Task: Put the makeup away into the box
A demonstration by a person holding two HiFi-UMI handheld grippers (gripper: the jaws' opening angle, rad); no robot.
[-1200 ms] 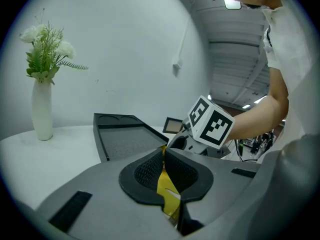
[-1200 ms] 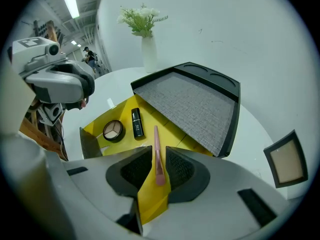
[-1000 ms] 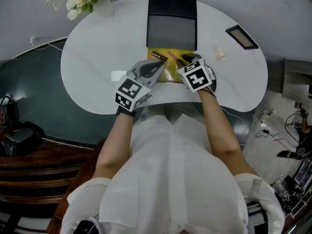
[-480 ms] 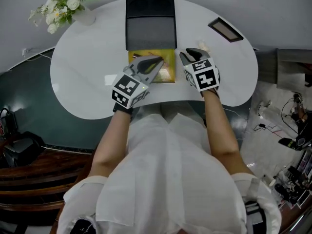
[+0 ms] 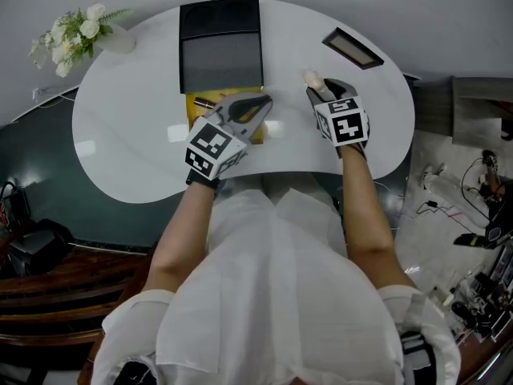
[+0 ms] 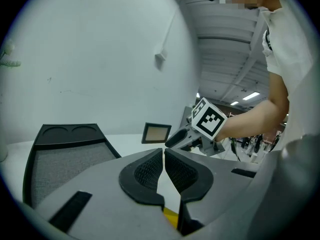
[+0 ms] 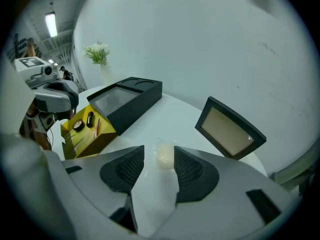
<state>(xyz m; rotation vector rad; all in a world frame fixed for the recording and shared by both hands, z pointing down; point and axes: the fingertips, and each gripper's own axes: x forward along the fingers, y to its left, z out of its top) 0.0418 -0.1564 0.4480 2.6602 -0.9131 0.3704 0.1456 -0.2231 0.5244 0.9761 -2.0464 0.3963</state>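
A yellow box (image 7: 82, 130) lies on the white table (image 5: 128, 135) and holds several small makeup items. In the head view my left gripper (image 5: 258, 107) covers part of this yellow box (image 5: 199, 109). Its jaws are shut with nothing between them, and they hover just above the box's near right side (image 6: 170, 215). A cream makeup sponge (image 7: 165, 156) in clear wrap lies further right (image 5: 311, 77). My right gripper (image 7: 159, 155) points down at it. Its jaws are opening, the sponge sits just past the tips, and the pads do not touch it.
An open black case (image 5: 220, 42) with a grey inside stands behind the yellow box. A small framed mirror (image 5: 351, 48) lies at the back right, close to the sponge. A vase of white flowers (image 5: 72, 32) stands at the far left.
My right gripper has left the yellow box, moved right to the sponge, and spread its jaws. My left gripper has shifted to the box's right side, still shut.
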